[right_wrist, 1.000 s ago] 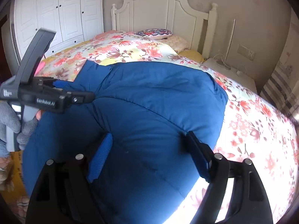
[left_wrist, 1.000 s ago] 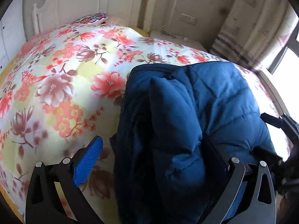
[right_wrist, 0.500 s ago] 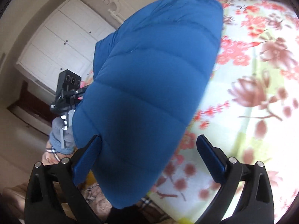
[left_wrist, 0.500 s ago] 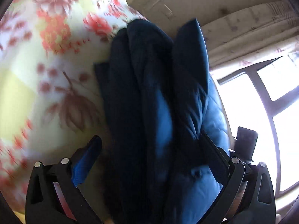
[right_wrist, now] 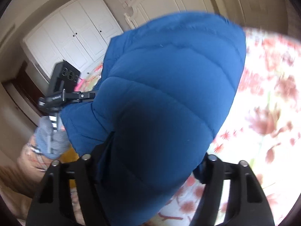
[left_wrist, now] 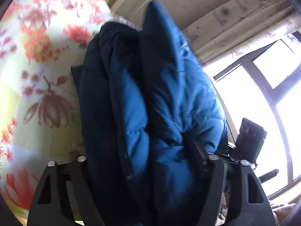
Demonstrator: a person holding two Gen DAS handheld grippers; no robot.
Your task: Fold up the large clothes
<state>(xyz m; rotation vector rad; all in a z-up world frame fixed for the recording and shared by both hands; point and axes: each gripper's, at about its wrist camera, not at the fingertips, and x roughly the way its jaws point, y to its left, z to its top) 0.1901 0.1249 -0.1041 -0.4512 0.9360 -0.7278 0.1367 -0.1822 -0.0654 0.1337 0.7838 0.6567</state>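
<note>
A blue puffer jacket (left_wrist: 169,94) lies folded in thick layers on the floral bedspread (left_wrist: 37,75). My left gripper (left_wrist: 139,146) has the jacket's near edge between its fingers. Its jaws are closing, and the pads are buried in the padding. In the right wrist view the jacket (right_wrist: 169,66) bulges up from my right gripper (right_wrist: 150,150). Those jaws are closing too and press into the fabric. A grey-gloved hand (right_wrist: 49,137) holds the left gripper's body (right_wrist: 62,86) beyond the jacket. The right gripper's body (left_wrist: 250,137) shows in the left wrist view.
The bedspread (right_wrist: 263,113) stretches to the right of the jacket. A bright window (left_wrist: 263,94) and a curtain (left_wrist: 244,24) stand beyond the bed. White wardrobe doors (right_wrist: 75,37) and a white headboard (right_wrist: 150,9) are at the back.
Both grippers tipped downward and came in on the jacket's near edge. Their jaws went from wide apart to pinching the fabric, and the blue pads are now hidden in it.
</note>
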